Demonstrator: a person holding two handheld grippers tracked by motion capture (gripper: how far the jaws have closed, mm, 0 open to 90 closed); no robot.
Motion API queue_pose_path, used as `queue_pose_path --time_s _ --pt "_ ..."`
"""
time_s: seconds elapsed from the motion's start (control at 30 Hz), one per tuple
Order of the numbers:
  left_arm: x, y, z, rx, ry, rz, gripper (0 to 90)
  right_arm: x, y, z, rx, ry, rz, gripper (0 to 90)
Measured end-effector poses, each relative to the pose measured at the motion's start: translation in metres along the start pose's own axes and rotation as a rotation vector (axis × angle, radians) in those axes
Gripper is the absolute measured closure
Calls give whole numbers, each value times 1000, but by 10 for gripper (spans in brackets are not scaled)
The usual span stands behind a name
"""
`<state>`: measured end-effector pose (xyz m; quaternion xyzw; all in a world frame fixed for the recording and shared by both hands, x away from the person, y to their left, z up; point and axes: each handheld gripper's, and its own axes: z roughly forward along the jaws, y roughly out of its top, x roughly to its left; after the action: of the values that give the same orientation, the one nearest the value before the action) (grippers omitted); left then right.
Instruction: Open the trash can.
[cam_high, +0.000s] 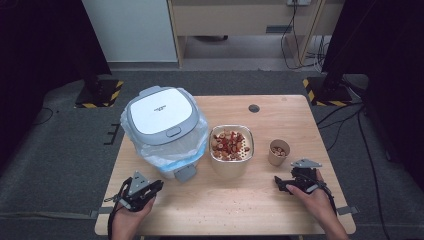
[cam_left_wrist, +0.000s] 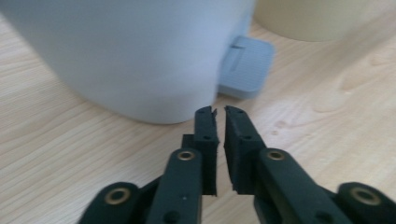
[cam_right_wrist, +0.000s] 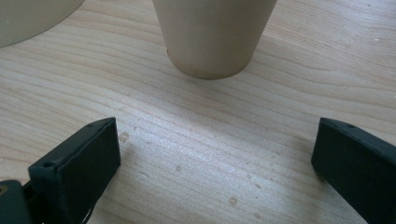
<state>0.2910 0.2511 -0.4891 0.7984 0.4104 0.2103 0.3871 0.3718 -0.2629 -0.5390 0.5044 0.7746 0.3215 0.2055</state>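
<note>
Left gripper (cam_high: 156, 185) near the table's (cam_high: 300, 120) front-left corner, jaws nearly together, thin gap, nothing between them. It points at the base of the white bin (cam_high: 165, 131) just ahead, near the grey pedal (cam_left_wrist: 246, 66). Bin lid down, plastic liner showing under it, sits on the left half. Right gripper (cam_high: 278, 183) near the front-right corner, jaws wide apart, empty, aimed at the paper cup (cam_high: 278, 152) near the right edge. Bowl of nuts (cam_high: 231, 149) mid-table, between bin and cup.
</note>
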Motion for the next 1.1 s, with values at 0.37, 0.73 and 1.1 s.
queue_pose_path --time_s 0.37,0.73,1.1 --pt "-23 15 21 -10 -45 80 897 -2 -1 -1 1 -1 5 17" --pt "-37 29 53 1 -22 134 897 -2 -1 -1 1 0 4 17" --pt "-33 32 73 5 12 108 896 -2 -1 -1 -1 0 2 17"
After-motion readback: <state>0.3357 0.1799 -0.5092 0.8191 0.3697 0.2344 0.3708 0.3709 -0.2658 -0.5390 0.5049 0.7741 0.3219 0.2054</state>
